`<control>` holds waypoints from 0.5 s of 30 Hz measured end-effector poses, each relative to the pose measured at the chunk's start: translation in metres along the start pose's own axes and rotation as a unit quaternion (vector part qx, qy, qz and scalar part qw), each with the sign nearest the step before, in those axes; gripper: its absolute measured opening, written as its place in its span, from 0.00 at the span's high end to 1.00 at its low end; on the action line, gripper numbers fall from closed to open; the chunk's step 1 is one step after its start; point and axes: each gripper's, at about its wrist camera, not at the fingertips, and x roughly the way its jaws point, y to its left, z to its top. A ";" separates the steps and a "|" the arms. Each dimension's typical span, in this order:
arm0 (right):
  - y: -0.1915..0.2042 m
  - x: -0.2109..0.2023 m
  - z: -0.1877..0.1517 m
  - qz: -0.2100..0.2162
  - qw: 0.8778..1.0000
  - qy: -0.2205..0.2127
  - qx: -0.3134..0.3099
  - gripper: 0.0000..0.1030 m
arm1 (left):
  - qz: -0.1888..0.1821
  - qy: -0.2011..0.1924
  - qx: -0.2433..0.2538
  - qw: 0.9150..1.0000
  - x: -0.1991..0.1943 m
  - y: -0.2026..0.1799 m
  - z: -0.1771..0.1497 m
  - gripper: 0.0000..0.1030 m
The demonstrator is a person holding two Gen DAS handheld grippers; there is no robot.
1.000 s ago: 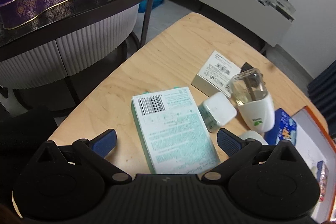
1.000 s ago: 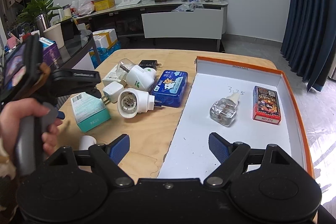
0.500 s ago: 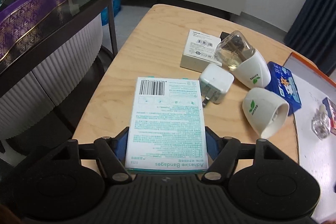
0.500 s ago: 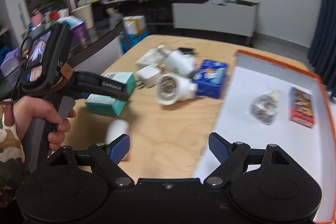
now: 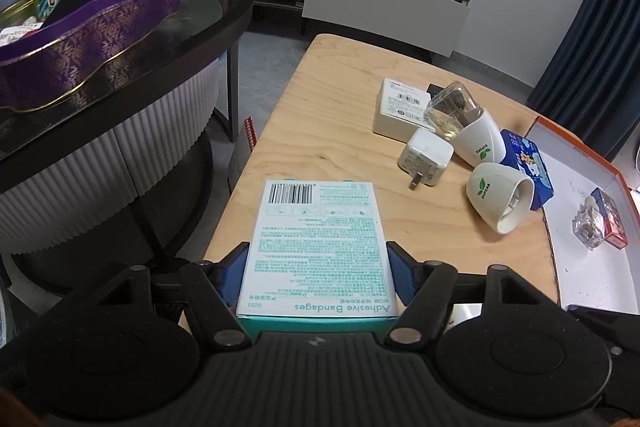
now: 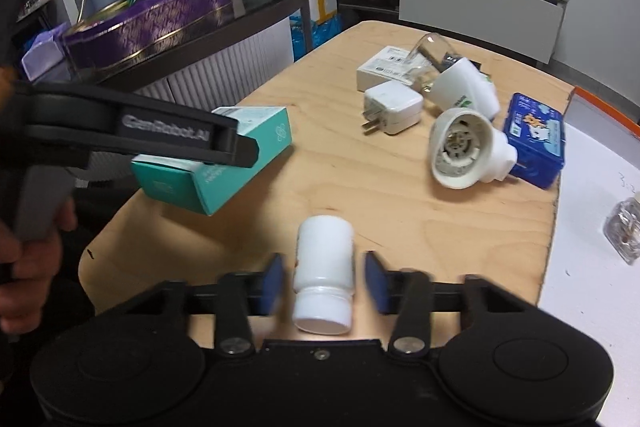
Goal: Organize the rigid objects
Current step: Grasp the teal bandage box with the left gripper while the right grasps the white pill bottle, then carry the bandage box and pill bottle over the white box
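Left gripper (image 5: 318,263) clamped tight on a green and white bandage box (image 5: 320,239), one blue pad on each long side. Box held up off the wooden table (image 5: 340,147), near the table's left edge, barcode end pointing away. From the right wrist view, a shadow under the box and a hand (image 6: 28,267) around the left gripper's grey handle.

Right gripper (image 6: 324,279) low over the table, jaws closing in on a white bottle (image 6: 324,259). Bottle lying on its side on the table between the two blue pads, cap end toward the camera. A thin gap on each side, pads blurry, not pressing yet.

Further out, a little pile of things in the middle of the table:
- a white charger plug (image 5: 426,157) with its metal prongs sticking out
- a white plug-in thing with a green leaf (image 5: 500,199), lying on its side, open end to the right
- another one with a clear bottle on it (image 5: 468,131), just behind, tipped over
- a blue box (image 5: 528,167) touching both of them
- a flat white box (image 5: 400,107) at the back

To the right, a tray (image 5: 592,279) with an orange rim and a white floor. Inside it, a small clear bottle (image 5: 588,227) right beside a red box (image 5: 612,227).

Off to the left, on a dark round counter, a purple tin (image 5: 80,43) full of packets.
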 end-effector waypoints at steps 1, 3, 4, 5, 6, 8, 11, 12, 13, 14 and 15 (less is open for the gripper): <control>0.000 0.000 -0.001 -0.003 1.000 -0.003 0.000 0.61 | -0.001 -0.001 0.000 1.000 0.000 -0.002 0.001 0.31; -0.003 -0.004 -0.003 -0.012 1.000 -0.010 0.007 0.61 | 0.000 -0.003 0.002 1.000 -0.001 -0.004 0.000 0.31; -0.006 -0.007 -0.004 -0.017 1.000 -0.014 0.013 0.61 | -0.003 -0.004 0.003 1.000 -0.002 -0.006 0.000 0.31; -0.010 -0.011 -0.004 -0.021 0.999 -0.019 0.019 0.61 | -0.007 -0.004 0.005 1.000 -0.003 -0.008 -0.001 0.31; -0.014 -0.016 -0.004 -0.023 0.999 -0.025 0.024 0.61 | -0.009 -0.005 0.007 1.000 -0.005 -0.011 -0.002 0.31; -0.023 -0.029 -0.004 -0.030 0.998 -0.038 0.033 0.61 | -0.016 -0.009 0.012 1.000 -0.010 -0.019 -0.004 0.31; -0.037 -0.051 -0.006 -0.053 0.996 -0.059 0.045 0.61 | -0.028 -0.017 0.019 0.999 -0.018 -0.034 -0.005 0.31; -0.044 -0.059 -0.008 -0.059 0.995 -0.065 0.053 0.61 | -0.032 -0.020 0.022 0.999 -0.021 -0.040 -0.005 0.31; -0.050 -0.067 -0.010 -0.065 0.993 -0.070 0.061 0.61 | -0.037 -0.023 0.025 0.999 -0.024 -0.046 -0.006 0.31; -0.058 -0.075 -0.011 -0.072 0.992 -0.076 0.071 0.61 | -0.042 -0.026 0.029 0.998 -0.026 -0.052 -0.007 0.31; -0.065 -0.084 -0.014 -0.079 0.990 -0.082 0.081 0.61 | -0.048 -0.029 0.033 0.998 -0.028 -0.059 -0.007 0.31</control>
